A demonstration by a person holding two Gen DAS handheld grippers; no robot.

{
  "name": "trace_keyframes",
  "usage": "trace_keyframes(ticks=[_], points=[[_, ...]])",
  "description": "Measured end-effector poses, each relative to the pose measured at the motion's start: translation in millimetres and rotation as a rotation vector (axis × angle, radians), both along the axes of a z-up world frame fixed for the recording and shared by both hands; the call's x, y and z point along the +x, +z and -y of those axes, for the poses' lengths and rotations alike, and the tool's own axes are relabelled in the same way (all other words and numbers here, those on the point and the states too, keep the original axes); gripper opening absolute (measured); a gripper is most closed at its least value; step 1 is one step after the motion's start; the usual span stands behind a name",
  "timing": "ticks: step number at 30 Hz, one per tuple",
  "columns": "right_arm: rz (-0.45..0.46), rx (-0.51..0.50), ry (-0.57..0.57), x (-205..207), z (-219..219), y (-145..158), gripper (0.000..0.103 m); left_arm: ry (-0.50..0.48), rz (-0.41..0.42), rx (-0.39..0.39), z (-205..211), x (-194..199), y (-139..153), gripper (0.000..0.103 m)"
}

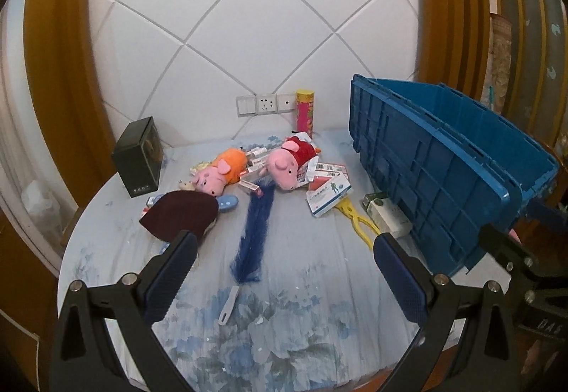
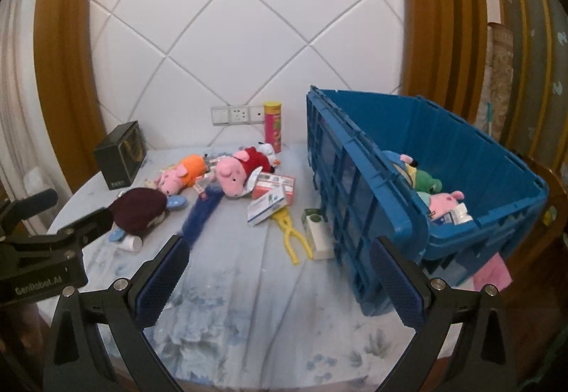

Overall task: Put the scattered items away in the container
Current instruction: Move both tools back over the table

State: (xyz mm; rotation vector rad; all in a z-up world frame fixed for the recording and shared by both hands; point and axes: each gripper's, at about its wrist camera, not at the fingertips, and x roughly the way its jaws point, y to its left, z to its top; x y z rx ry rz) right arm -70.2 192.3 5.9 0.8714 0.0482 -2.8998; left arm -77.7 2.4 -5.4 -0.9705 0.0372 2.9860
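Left wrist view: we hold the left gripper (image 1: 285, 271) low over the floral bedsheet (image 1: 301, 331) with its jaws spread wide and nothing between them; straight ahead of the opening lies the blue feather (image 1: 256, 232), its pale quill end nearest us, and beyond it the pig plush in red (image 1: 289, 165), the pig plush in orange (image 1: 218, 174), a dark red cap (image 1: 181, 214), scattered medicine boxes (image 1: 328, 195) and yellow tongs (image 1: 356, 218). The blue crate (image 1: 426, 165) stands to the right, tilted so that we see only its ribbed outer wall. We judge the step in hand to be choosing and approaching the next loose item; to do it well, we would centre one object between the fingers, come down squarely, and close on a firm part rather than on soft fringe. Right wrist view: the right gripper (image 2: 278, 275) is likewise spread and empty, beside the crate's near corner. This view alone shows the crate's interior, where several plush toys (image 2: 438, 195) and a small box already lie, and a white bottle (image 2: 130, 243) near the cap; the left gripper appears at its left edge. Only the left view shows the feather's whole length.
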Motion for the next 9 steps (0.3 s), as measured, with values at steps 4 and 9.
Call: trace_keyframes(ticks=[4,9], points=[[-0.004,0.009,0.002,-0.1,-3.2,3.1,0.103,0.0,0.004,0.01,-1.7,0.4,-0.3,0.101],[-0.004,0.007,-0.003,-0.9,-7.4,4.1,0.103,-0.003,-0.015,0.007,-3.2,4.1,3.0,0.101]])
